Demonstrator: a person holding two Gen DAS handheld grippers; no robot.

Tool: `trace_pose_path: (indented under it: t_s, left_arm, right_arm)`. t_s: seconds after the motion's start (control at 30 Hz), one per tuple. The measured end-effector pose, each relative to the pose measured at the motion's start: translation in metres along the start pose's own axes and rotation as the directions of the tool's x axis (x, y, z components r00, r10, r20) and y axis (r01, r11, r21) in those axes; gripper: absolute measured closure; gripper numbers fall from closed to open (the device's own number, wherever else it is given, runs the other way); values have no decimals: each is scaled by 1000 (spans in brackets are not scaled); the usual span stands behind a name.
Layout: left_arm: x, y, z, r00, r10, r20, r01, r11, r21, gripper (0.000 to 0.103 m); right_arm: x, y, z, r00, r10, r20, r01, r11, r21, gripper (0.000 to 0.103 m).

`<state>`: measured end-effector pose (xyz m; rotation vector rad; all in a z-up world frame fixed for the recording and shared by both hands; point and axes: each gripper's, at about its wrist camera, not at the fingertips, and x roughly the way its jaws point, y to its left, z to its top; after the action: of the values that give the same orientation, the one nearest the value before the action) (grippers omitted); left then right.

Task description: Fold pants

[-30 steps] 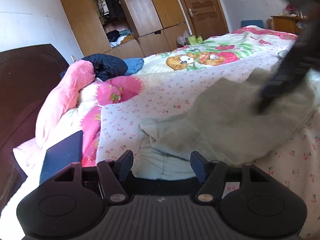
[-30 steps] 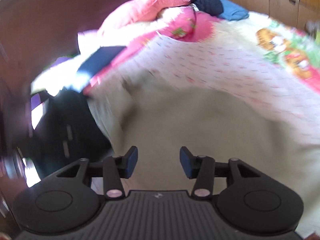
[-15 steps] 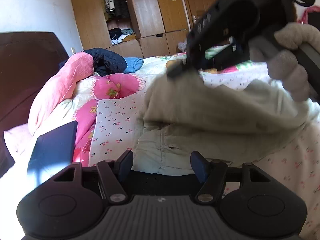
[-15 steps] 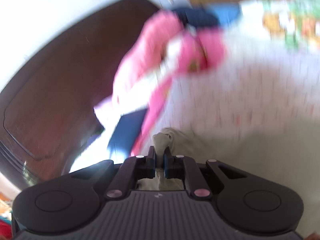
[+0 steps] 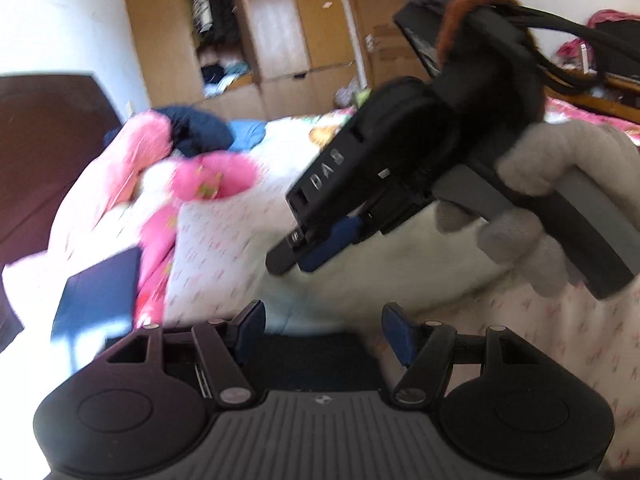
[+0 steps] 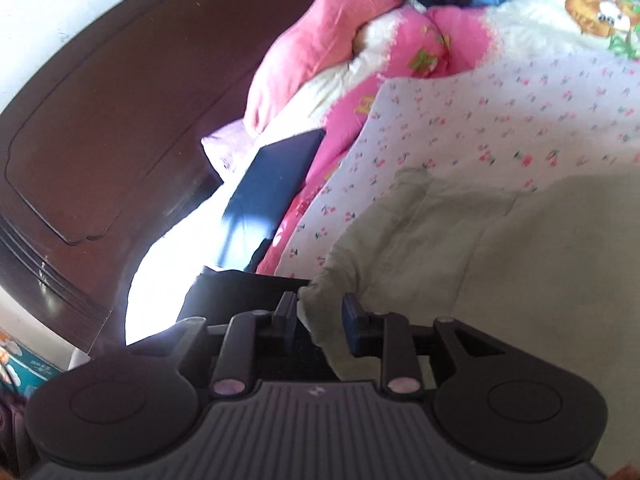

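The pale green pants (image 6: 480,256) lie spread on the cherry-print bedsheet (image 6: 500,120), their bunched corner reaching down to your right gripper (image 6: 320,320). That gripper's jaws stand partly apart with the cloth corner between them, touching the left finger; you cannot tell whether the fabric is truly pinched or merely resting there. In the left wrist view the pants (image 5: 400,276) show as a blurred pale mass just ahead of your left gripper (image 5: 323,328), whose jaws are spread wide with nothing between them. Your right hand (image 5: 560,200), in a grey glove, holds the other gripper's handle above the pants. Beside the sheet sits a pink quilt (image 6: 432,44), with a dark blue flat thing (image 6: 272,184) lying at the bed's edge. Behind it stands the dark wooden headboard (image 6: 120,120), and farther off a wooden wardrobe (image 5: 260,32).
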<state>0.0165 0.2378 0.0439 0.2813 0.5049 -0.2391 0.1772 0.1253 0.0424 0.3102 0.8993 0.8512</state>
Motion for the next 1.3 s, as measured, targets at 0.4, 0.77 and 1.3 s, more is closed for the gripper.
trace_pose_path:
  t_s: [0.4, 0.77, 1.3]
  left_arm:
    - [100, -24, 2, 973, -10, -231, 4, 1000, -27, 17]
    - [123, -135, 95, 970, -227, -91, 235, 966, 104, 16]
    - [188, -279, 121, 907, -398, -136, 419, 882, 214, 19]
  right_arm:
    - [-162, -143, -40, 903, -418, 95, 373, 876, 305, 67]
    - [-284, -289, -31, 694, -698, 179, 511, 652, 560, 62]
    - [-289, -405, -3, 646, -742, 180, 466, 570, 676, 92]
